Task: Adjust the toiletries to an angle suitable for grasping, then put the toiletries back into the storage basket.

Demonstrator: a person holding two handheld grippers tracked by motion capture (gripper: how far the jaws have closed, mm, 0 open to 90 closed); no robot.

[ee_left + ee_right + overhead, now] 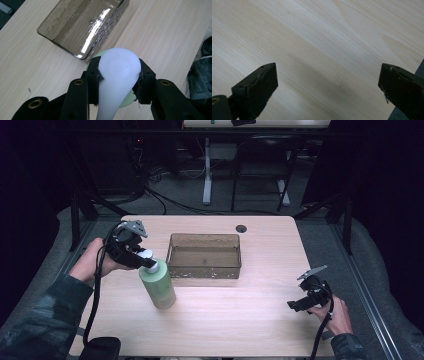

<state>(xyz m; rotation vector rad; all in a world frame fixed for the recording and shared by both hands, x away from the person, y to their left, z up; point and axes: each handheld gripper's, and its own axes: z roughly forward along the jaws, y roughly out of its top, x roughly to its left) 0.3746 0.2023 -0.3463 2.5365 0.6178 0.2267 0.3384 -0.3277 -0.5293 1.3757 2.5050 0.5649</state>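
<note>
Black jaws of the left tool [117, 80] pinch the white pump head [119, 67] of a green bottle [157, 285], which stands tilted on the worktop [250, 315] just beside the smoky plastic tray [204, 255]. Held only by that smooth head, it could slip or topple. The right tool [327, 82] hovers spread, well apart.

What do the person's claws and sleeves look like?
Both claws are black. The left claw and right claw each carry a grey three-cornered plate on top and trail a black cable. In the left gripper view, brass-coloured rings sit in the jaw arms. The sleeves are dark with a mottled grey-green pattern.
</note>
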